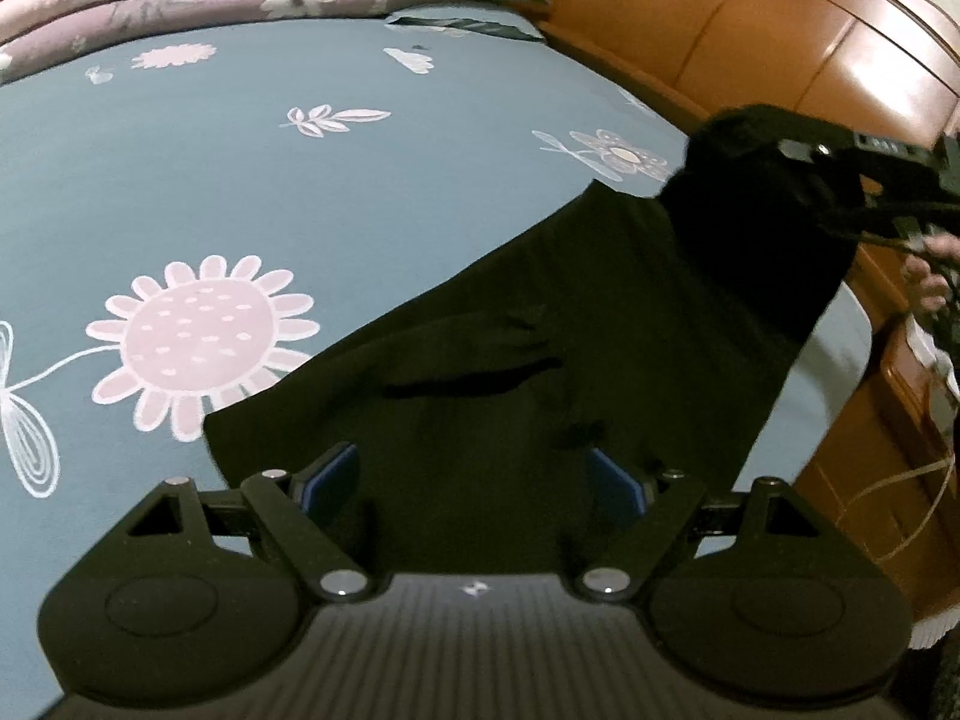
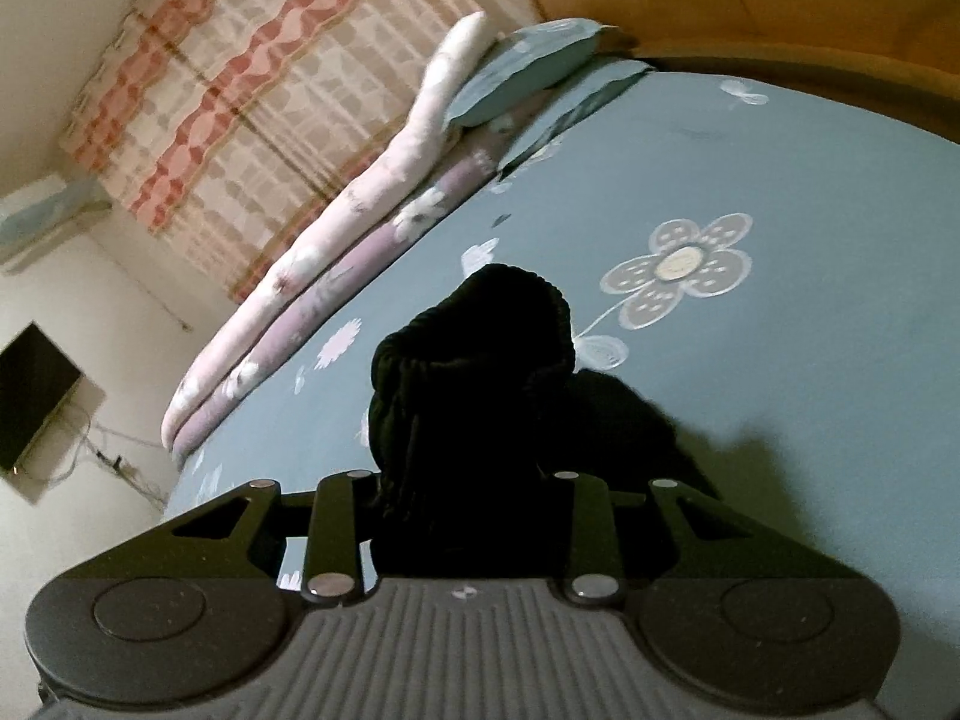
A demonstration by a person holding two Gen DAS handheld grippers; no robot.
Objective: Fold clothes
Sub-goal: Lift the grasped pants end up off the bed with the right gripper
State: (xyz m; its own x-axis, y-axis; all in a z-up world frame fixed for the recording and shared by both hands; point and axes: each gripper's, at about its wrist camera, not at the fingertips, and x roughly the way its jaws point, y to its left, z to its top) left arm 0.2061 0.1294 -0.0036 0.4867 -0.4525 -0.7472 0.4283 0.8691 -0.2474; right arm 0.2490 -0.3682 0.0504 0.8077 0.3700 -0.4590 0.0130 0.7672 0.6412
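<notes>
Starting at my right gripper point(image 2: 465, 480), I see it clenched on a bunched end of the black garment point(image 1: 540, 348); the cloth swallows both fingers in the right wrist view, and in the left wrist view that same gripper point(image 1: 798, 180) holds the end lifted off the bed point(image 1: 180, 180). From there the garment runs as one long dark band, sloping down across the blue flowered sheet toward my left gripper point(image 1: 474, 480). The long axis therefore lies between my two hands, high at the right end, flat on the bed at the left.

My left gripper stands released, blue pads point(image 1: 339, 471) wide apart, hovering above the near end of the cloth; I can't tell whether the pads brush the fabric, but they aren't pinching it. That near end is straight ahead of and just beneath the left gripper, so it's clearly the closer hand for the free edge.

I judge the fold depends on carrying the raised right end along that axis toward the left end, keeping the band straight, not twisted.
</notes>
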